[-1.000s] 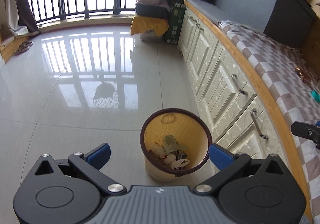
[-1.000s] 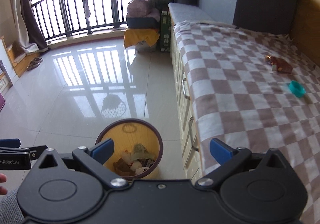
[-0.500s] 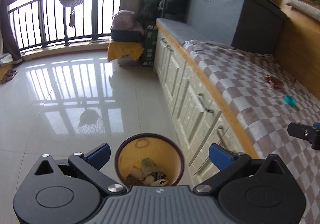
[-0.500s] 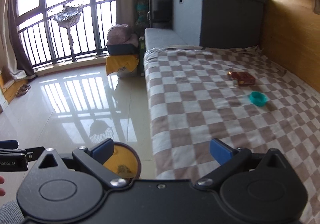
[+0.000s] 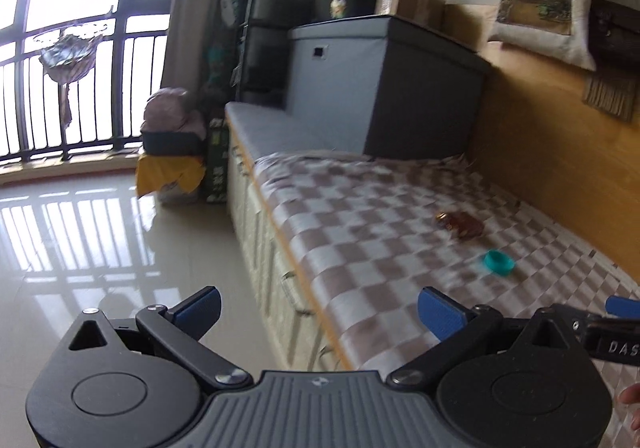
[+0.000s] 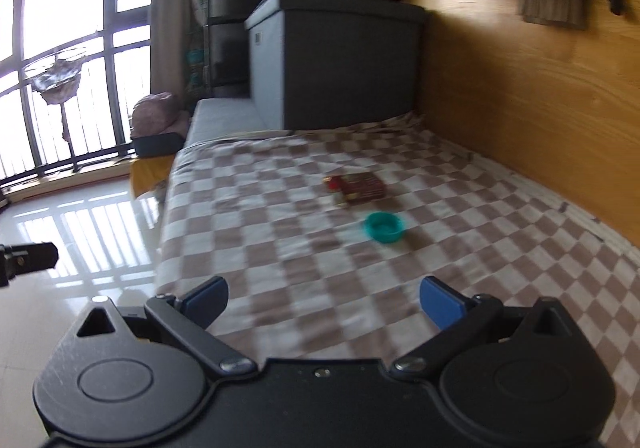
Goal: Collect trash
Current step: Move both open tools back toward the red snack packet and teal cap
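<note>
A small teal cap (image 6: 383,226) lies on the checked cloth (image 6: 280,248) of a low cabinet top, and a brown-red wrapper (image 6: 357,188) lies just beyond it. Both also show in the left wrist view: the teal cap (image 5: 499,262) and the wrapper (image 5: 461,224). My right gripper (image 6: 323,300) hangs open over the cloth, short of the cap, with nothing between its fingers. My left gripper (image 5: 318,312) is open over the cabinet's front edge, left of the cap. The trash bin is out of view.
A grey storage box (image 6: 332,59) stands at the far end of the cabinet top, against a wooden wall (image 6: 540,87). Glossy tiled floor (image 5: 100,240) lies to the left, with a balcony railing (image 5: 80,87) and a yellow-draped stack (image 5: 168,163) beyond. Cabinet drawers (image 5: 272,272) face the floor.
Both views have swung up and right, from the trash bin on the floor to the checked cabinet top. The bin has left both views. The cap and wrapper look closer.
</note>
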### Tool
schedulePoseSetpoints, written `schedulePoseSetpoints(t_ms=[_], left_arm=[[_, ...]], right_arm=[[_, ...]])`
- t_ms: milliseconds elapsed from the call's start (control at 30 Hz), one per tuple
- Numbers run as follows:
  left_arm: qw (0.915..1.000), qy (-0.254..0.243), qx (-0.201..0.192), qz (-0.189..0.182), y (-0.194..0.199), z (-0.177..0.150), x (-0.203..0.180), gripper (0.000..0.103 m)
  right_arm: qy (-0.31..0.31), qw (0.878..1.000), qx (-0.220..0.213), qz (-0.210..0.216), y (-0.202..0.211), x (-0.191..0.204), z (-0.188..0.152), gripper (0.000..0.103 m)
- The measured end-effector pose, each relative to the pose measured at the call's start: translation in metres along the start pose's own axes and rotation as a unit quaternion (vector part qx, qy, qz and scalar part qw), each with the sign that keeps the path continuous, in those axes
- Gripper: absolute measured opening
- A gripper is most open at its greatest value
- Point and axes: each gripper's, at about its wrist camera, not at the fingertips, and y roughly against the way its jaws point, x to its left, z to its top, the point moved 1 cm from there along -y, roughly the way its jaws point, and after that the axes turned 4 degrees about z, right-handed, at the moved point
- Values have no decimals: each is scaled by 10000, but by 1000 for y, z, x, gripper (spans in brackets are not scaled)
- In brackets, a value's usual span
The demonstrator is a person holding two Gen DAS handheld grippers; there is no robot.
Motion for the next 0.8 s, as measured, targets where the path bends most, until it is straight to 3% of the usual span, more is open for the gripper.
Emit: schedulePoseSetpoints(t_ms=[233, 500, 800], left_arm=[[9982, -208, -333, -448, -46, 23, -50, 103], [9918, -543, -425, -1076, -111, 49, -82, 103], [9688, -1017, -218, -2250, -193, 75, -108, 103]], right_arm=[[-48, 9981, -114, -596, -44, -43, 12, 103], [-380, 9988, -93, -308, -106, -65, 26, 103], [-568, 9976, -36, -395, -169, -68, 38, 97]])
